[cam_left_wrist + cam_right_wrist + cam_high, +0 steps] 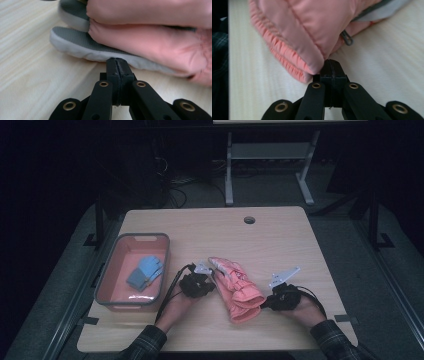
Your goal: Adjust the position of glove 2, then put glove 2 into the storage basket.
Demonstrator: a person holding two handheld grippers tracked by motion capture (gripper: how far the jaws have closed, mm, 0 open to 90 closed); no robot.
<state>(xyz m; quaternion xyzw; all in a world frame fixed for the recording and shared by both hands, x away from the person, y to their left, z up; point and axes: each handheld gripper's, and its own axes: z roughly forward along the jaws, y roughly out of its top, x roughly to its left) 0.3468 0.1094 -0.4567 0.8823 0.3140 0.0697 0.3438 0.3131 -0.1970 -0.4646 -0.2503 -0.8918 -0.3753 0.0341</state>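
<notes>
While the wooden table (280, 232) lay mostly bare, a grey-rimmed pink bin (107, 287) stood at its left edge with blue gloves (145, 272) already inside, and a stacked pair of pink gloves (235, 287) rested on the tabletop right of the bin, between the two hands. The likely job was to move that pair into the bin, and the risks came from how the tongs met it.

The left gripper (197, 285) sat against the finger end of the pair. Its jaws were closed together with nothing between them, the tip touching or just short of the grey palm edge (82, 53) of the lower glove. The right gripper (282, 297) was likewise closed and empty, its tip at the ruffled cuff (287, 62).

With both tongs shut, pressing in would probably only have shoved the gloves across the smooth wood, and the upper glove could have slid off the lower one. If the jaws had opened and bitten shallowly, they might have caught a single layer of slippery fabric, so one glove would lift and the other stay behind. The small zipper pull (347, 38) near the cuff could have snagged a jaw.
</notes>
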